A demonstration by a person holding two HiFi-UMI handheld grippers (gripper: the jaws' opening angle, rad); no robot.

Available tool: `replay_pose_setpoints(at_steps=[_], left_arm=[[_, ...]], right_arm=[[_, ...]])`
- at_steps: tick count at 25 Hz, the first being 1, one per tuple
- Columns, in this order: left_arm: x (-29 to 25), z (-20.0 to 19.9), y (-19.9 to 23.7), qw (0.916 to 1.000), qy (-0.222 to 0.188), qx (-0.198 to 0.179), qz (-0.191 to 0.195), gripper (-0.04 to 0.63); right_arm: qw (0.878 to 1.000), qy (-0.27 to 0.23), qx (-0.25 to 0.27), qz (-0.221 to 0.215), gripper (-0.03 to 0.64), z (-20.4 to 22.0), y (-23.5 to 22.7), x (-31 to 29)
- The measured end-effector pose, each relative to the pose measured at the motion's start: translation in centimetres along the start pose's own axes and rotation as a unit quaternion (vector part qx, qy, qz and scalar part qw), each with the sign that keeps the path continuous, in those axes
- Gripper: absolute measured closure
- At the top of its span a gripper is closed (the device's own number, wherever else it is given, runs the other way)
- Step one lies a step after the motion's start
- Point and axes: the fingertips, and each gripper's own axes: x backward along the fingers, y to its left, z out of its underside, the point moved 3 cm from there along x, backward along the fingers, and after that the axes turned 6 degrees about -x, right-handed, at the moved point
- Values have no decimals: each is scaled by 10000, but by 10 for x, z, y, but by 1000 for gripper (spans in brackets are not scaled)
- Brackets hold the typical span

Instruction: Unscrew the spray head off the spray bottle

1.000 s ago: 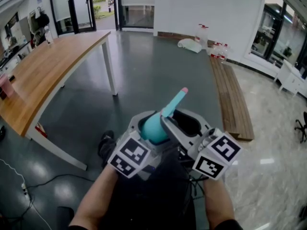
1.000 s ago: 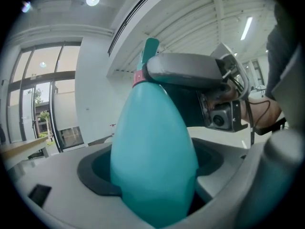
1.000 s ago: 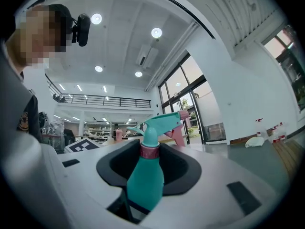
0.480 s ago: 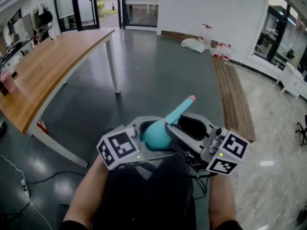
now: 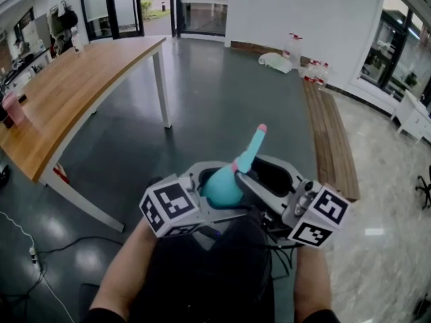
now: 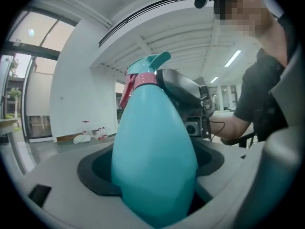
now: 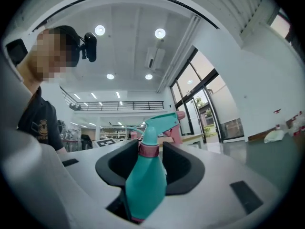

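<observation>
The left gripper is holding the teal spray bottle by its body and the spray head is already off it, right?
No, the spray head is still on: the right gripper view shows it seated on the pink collar at the neck. The rest holds: the left gripper grips the teal spray bottle by its body.
</observation>
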Motion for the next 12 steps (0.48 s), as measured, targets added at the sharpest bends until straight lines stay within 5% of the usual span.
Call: replay_pose_setpoints(at_steps=[6,12], left_arm=[[1,8,30,9871,273,-38,-1576,164],[-2,16,36,9729,623,-167,-2220,164]], right_arm=[[9970,-26,-50,771,457,-1,-14,-3],[9942,-142,-385,993,457,-4,-15,-6]])
